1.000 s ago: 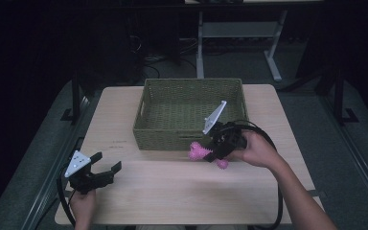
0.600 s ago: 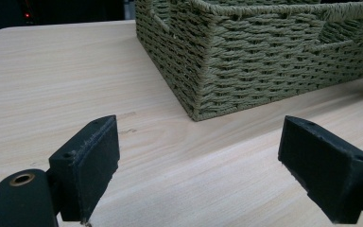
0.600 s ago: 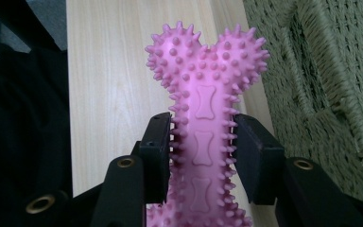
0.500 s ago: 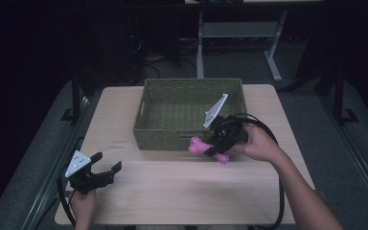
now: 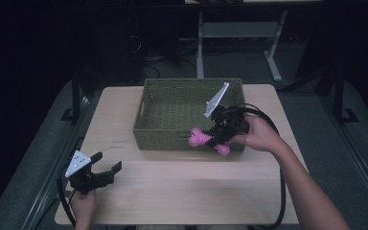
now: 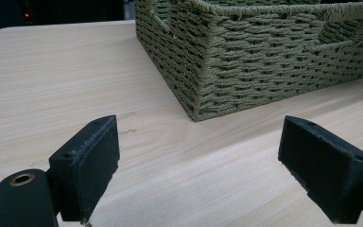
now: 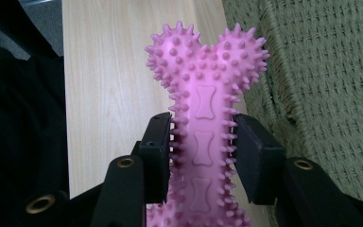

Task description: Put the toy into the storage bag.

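Right gripper view looks straight along a pink bone-shaped toy (image 7: 203,127), soft-looking rubber covered in short spikes, with small bone outlines pressed into its flat shaft and two knobbed lobes at the far end. The right gripper (image 7: 203,153) is clamped on that shaft, one black pad on each side, a grip across the narrow waist that likely keeps the lobes from slipping through. In the high view the toy (image 5: 202,138) hangs at the near wall of the green woven basket (image 5: 172,103), about level with its rim, probably on its way in. The basket is coarse rope weave, rectangular, with handle slots. Well off from the basket's near left corner, the left gripper (image 5: 106,165) hovers, jaws wide apart and empty, above the pale wood-grain table (image 5: 182,191).
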Demonstrator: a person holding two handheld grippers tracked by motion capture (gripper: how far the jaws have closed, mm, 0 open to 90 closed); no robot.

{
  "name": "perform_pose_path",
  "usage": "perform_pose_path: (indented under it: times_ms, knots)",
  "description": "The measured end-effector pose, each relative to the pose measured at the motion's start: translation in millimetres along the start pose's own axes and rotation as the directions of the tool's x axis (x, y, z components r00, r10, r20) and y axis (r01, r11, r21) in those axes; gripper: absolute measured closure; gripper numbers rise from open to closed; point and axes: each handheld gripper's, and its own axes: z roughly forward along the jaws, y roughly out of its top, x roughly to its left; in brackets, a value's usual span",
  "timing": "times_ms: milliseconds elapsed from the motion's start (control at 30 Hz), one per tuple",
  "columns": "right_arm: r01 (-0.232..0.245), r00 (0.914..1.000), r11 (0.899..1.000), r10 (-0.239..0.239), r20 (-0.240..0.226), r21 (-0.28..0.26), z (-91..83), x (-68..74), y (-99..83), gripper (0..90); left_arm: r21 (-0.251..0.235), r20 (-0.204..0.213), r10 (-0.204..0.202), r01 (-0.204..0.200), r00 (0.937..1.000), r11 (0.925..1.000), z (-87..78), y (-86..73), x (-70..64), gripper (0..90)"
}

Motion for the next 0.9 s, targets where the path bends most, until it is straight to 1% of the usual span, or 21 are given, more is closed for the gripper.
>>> perform_pose_path:
  times_ms: [167,433,467,500,767,800,900]
  knots:
    - [-0.003,1.0000,1.000,0.003,0.000,-0.008,-3.3,-5.3,3.5,58.2,-0.001,0.001,-0.003,0.003,1.0000,1.0000,-0.1,0.0,-0.2,12.8]
    - [-0.008,1.0000,1.000,0.008,0.005,-0.001,-7.2,-13.2,7.7,58.2,-0.002,0.001,-0.003,0.003,1.0000,1.0000,-0.2,0.1,-0.1,12.8]
    - [-0.011,0.9999,1.000,0.011,0.007,-0.003,-7.6,-14.1,8.2,58.2,-0.002,0.001,-0.004,0.004,1.0000,1.0000,-0.2,0.1,0.0,12.8]
    - [-0.020,0.9998,1.000,0.020,0.000,-0.007,-8.0,-16.4,9.1,58.2,-0.002,0.002,-0.004,0.004,1.0000,1.0000,-0.2,0.2,0.1,12.8]
    - [-0.024,0.9997,1.000,0.023,0.006,0.010,-9.3,-26.3,15.0,58.2,-0.003,0.000,-0.002,0.002,1.0000,1.0000,-0.5,0.3,0.5,12.8]
    - [-0.028,0.9996,1.000,0.028,0.001,0.009,-9.6,-30.1,16.6,58.3,-0.004,0.000,-0.003,0.003,1.0000,1.0000,-0.7,0.3,0.7,12.8]
    - [-0.034,0.9994,0.999,0.034,0.007,0.021,-9.5,-35.3,18.8,58.2,-0.006,0.000,-0.003,0.003,1.0000,1.0000,-1.0,0.3,0.9,12.8]
